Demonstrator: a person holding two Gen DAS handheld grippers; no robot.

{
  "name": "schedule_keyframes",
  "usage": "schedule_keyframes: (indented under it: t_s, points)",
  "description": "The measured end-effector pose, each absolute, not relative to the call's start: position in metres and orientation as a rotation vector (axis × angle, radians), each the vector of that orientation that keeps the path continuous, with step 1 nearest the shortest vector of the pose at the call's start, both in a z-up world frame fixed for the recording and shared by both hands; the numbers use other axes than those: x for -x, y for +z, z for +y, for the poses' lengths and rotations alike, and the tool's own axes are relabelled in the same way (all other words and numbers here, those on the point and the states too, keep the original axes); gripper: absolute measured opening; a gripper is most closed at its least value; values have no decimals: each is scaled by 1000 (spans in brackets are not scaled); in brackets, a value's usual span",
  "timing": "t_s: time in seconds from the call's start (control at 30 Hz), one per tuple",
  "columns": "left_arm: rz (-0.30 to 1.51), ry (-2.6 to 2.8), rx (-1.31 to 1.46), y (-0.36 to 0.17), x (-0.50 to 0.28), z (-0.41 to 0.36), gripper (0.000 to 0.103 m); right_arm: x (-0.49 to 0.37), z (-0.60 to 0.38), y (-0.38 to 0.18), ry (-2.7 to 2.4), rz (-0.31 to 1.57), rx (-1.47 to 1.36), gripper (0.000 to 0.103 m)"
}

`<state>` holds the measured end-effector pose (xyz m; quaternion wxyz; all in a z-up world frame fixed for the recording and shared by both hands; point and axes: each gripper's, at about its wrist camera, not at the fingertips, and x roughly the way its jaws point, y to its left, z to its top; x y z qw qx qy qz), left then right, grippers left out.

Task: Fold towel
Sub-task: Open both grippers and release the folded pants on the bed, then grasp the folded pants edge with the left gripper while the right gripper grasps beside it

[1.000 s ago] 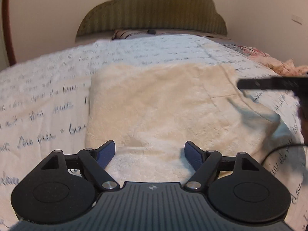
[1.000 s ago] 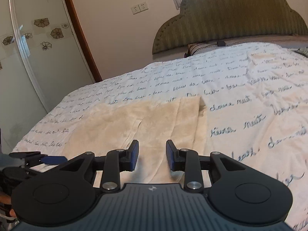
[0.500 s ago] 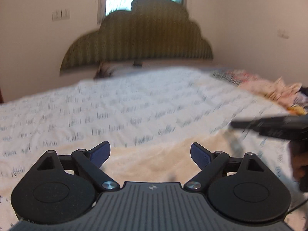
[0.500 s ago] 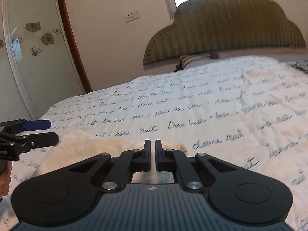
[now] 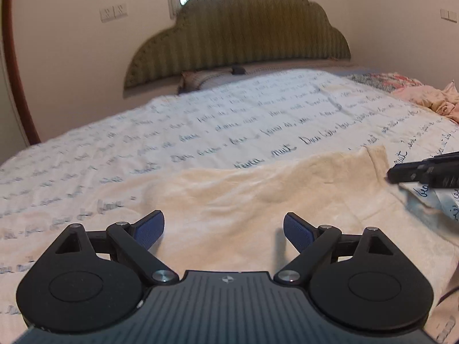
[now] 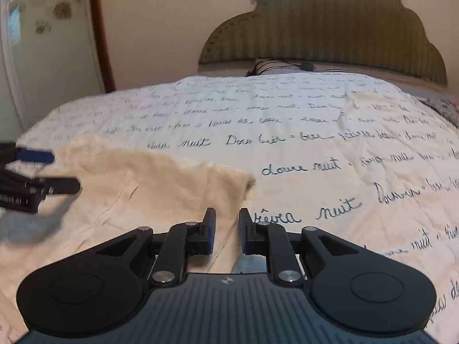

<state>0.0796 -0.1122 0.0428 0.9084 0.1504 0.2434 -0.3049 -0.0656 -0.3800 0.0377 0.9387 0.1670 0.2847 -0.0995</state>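
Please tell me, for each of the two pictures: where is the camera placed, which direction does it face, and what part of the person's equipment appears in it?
Left wrist view: sits on the left gripper, looking slightly down over the cream towel toward the headboard; its own fingers stand wide apart; the right gripper enters at the right edge.
Right wrist view: sits on the right gripper, facing the same way over the towel's right corner; its fingers are narrowly apart, gripping nothing.
Shared: towel, script-printed bedspread, headboard.

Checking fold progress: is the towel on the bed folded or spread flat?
Folded at least once, lying flat: the cream towel shows a doubled far edge on the bedspread. Further folds: cannot tell.
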Motion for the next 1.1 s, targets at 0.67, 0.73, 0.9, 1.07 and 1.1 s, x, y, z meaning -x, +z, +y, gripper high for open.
schedule_keyframes:
  t_s: [0.67,0.73,0.9,1.07,1.1]
  points:
    - [894,-857,223,4,-135,-40,51,44,-414,-6,136,651,-760,39]
    - [873,-841,194,6,-132,-36,36,47,-403,5,113,641,-702,33]
    - [719,-811,148,30,-110,-29,10,51,-378,40,96,574,-590,22]
    - [543,-752,54,62,-92,-26,9,35,-351,87,166,471,-456,21]
    - [503,-735,42,70,-91,-22,9,29,-347,94,178,454,-426,21]
